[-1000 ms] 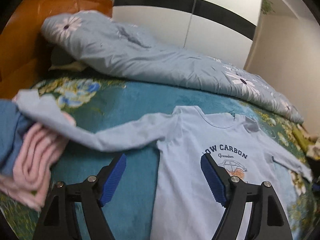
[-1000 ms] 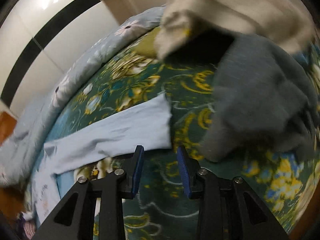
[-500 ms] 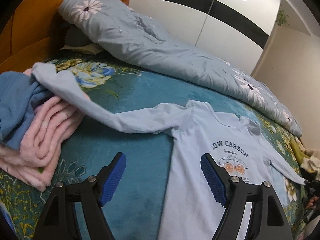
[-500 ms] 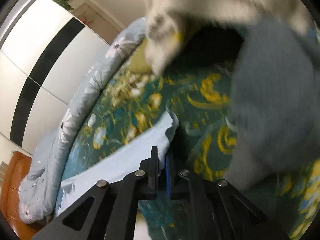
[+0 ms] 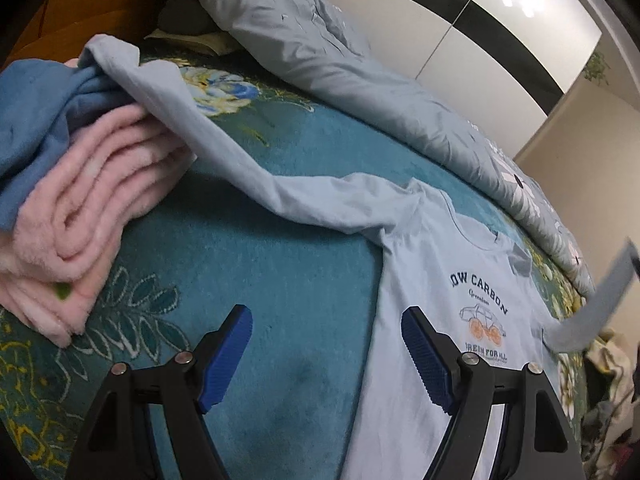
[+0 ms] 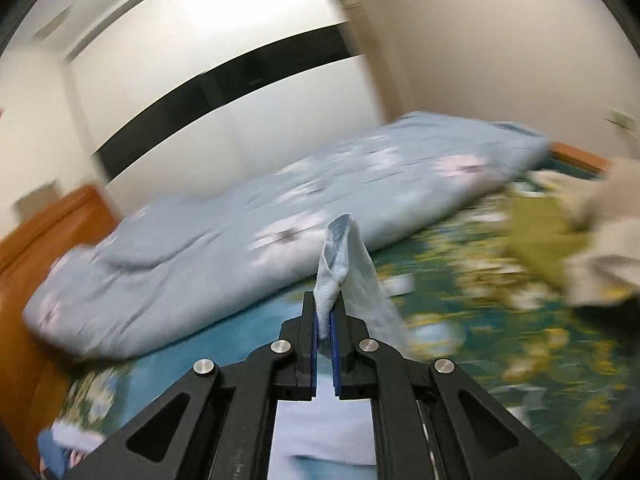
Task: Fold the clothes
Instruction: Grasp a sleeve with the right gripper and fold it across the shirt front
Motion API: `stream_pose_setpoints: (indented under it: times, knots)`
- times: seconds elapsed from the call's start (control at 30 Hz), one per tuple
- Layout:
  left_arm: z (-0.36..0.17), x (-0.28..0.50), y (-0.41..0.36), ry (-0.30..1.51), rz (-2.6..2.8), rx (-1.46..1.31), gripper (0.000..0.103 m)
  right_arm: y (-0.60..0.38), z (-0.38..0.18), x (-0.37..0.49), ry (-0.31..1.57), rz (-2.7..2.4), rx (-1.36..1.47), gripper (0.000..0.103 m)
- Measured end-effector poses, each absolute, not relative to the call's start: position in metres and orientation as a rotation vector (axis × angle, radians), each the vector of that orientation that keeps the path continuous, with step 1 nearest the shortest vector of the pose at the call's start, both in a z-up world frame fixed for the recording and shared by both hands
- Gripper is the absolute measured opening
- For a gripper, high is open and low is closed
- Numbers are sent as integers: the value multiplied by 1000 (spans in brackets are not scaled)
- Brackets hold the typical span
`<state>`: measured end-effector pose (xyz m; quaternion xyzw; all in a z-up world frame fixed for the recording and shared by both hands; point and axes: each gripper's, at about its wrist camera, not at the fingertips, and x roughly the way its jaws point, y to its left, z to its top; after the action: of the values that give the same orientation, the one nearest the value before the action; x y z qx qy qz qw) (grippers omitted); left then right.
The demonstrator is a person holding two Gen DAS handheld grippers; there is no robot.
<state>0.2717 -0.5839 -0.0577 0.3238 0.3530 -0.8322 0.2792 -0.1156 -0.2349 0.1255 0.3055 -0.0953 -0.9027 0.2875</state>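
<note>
Teal floral bedspread (image 5: 280, 280): pale-blue long-sleeve shirt (image 5: 432, 320) spread flat. Right gripper (image 6: 325, 316) pinches its sleeve cuff (image 6: 340, 252); left gripper (image 5: 326, 354) jaws wide, empty.

A pale blue long-sleeved shirt (image 5: 412, 380) lies face up on the bed (image 5: 280, 280), its chest printed with "CARBON" and a small car. One sleeve (image 5: 224, 152) stretches flat over a folded pink garment (image 5: 80, 216); the other sleeve's cuff (image 6: 344, 264) is raised off the bed, pinched in the right claw (image 6: 325, 320).
</note>
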Motion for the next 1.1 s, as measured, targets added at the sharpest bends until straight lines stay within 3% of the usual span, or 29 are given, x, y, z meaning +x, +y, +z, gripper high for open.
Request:
stream_pose_setpoints:
  times: [0.2,0.4,0.77,0.8,0.9,1.1]
  knots:
    - [-56,287,-590,959,-2236,862,80,-381,86,-69,-119,-2182,893,5]
    - [-59,305,-603,984,-2207,854,80,-479,12,-21,13,-2023,1046,5]
    - [-66,317,-612,1019,-2176,868,80,-532,-57,38,190,-1870,1157,9]
    - [-66,316,-612,1016,-2176,869,80,-532,-60,38,198,-1855,1162,11]
    - [-63,314,-617,1002,-2171,864,80,-531,-70,35,182,-1738,1224,43]
    - [-46,312,-653,1034,-2129,751,80,-478,-46,48,98,-1750,1114,45]
